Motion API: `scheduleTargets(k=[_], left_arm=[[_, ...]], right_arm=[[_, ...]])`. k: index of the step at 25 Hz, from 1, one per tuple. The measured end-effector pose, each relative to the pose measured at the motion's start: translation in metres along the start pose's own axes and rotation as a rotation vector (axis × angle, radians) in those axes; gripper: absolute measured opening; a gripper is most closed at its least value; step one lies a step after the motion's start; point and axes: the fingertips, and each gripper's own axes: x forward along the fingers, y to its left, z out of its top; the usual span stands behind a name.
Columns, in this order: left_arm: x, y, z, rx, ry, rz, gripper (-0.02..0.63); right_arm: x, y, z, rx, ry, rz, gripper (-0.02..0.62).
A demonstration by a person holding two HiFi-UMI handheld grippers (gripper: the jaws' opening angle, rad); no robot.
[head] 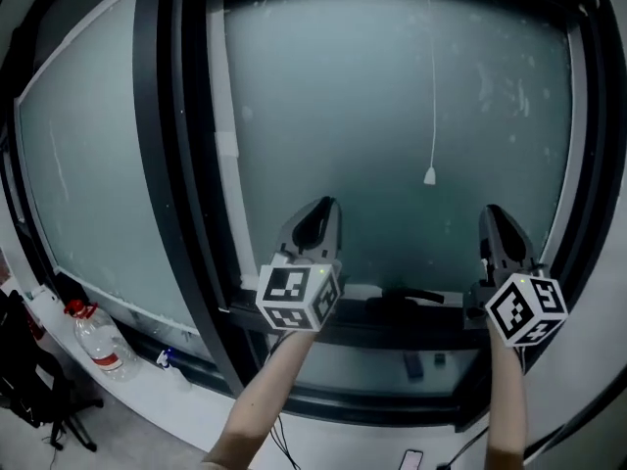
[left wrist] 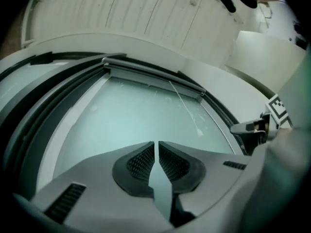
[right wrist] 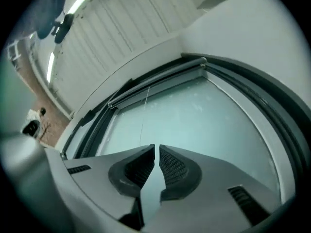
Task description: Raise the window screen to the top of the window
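At the foot of the window, the left gripper (head: 321, 209) and the right gripper (head: 493, 218) both point upward against the pale teal window screen (head: 392, 116), well apart from each other and level in height. Each gripper's own view shows its jaws drawn nearly together, with only a thin slit between the ribbed pads and nothing caught in it. The screen seems to hang fully down over the pane: its pale bottom rail (head: 364, 290) and a dark handle (head: 404, 297) sit low between the two grippers, just above the sill, while the roller housing (left wrist: 150, 74) runs across the top of the frame. A thin pull cord (head: 432, 76) hangs down the screen and ends in a small white tip (head: 429, 176), above and between the grippers. A water bottle (head: 98, 341) stands on the ledge off to the left. By this layout the raising has not started and the step in hand is the approach. The next move likely calls for spreading one pair of jaws and closing on the handle or the cord, then lifting steadily so that the rail stays level
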Motion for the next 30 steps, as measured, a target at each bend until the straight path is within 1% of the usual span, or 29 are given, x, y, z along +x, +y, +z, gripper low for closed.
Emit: scheduleTargets(k=[2, 4, 7, 8, 10, 12, 13, 16, 18, 20, 21, 23, 25, 28, 30], left_arm=[[-0.04, 0.0, -0.058, -0.072, 0.104, 0.035, 0.024], [-0.09, -0.01, -0.112, -0.114, 0.226, 0.058, 0.017], [-0.174, -0.039, -0.169, -0.144, 0.368, 0.078, 0.009], [-0.199, -0.052, -0.183, -0.147, 0.408, 0.075, 0.008], [-0.239, -0.079, -0.203, -0.129, 0.483, 0.037, 0.005], [-0.268, -0.108, -0.209, -0.092, 0.536, -0.017, 0.005], [-0.277, -0.12, -0.206, -0.072, 0.548, -0.036, 0.005], [-0.291, -0.14, -0.196, -0.042, 0.546, -0.04, 0.005], [-0.297, -0.148, -0.196, -0.054, 0.557, -0.042, 0.005], [-0.306, -0.162, -0.206, -0.077, 0.586, -0.073, 0.005], [-0.311, -0.17, -0.211, -0.086, 0.595, -0.086, 0.005], [-0.318, -0.177, -0.217, -0.108, 0.594, -0.086, 0.005], [-0.329, -0.178, -0.212, -0.13, 0.581, -0.08, 0.005], [-0.353, -0.182, -0.196, -0.122, 0.578, -0.086, 0.005], [-0.373, -0.183, -0.183, -0.142, 0.577, -0.072, 0.005]], right_arm=[[-0.037, -0.007, -0.044, 0.086, 0.063, -0.017, 0.034], [-0.079, -0.007, -0.089, 0.104, 0.147, -0.048, 0.029], [-0.144, 0.014, -0.149, 0.075, 0.301, -0.061, 0.028], [-0.164, 0.026, -0.166, 0.05, 0.347, -0.052, 0.023], [-0.199, 0.054, -0.195, -0.007, 0.428, -0.013, 0.017], [-0.231, 0.082, -0.215, -0.042, 0.499, 0.045, 0.014], [-0.244, 0.091, -0.22, -0.041, 0.526, 0.068, 0.014], [-0.265, 0.101, -0.225, 0.0, 0.571, 0.092, 0.014], [-0.27, 0.106, -0.225, 0.023, 0.572, 0.086, 0.014], [-0.28, 0.116, -0.224, 0.048, 0.575, 0.079, 0.008], [-0.286, 0.12, -0.224, 0.046, 0.576, 0.081, 0.006], [-0.297, 0.13, -0.227, 0.011, 0.585, 0.089, 0.008], [-0.312, 0.143, -0.23, -0.005, 0.605, 0.111, 0.008], [-0.334, 0.161, -0.225, -0.027, 0.614, 0.155, 0.006], [-0.351, 0.169, -0.214, -0.039, 0.617, 0.142, 0.006]])
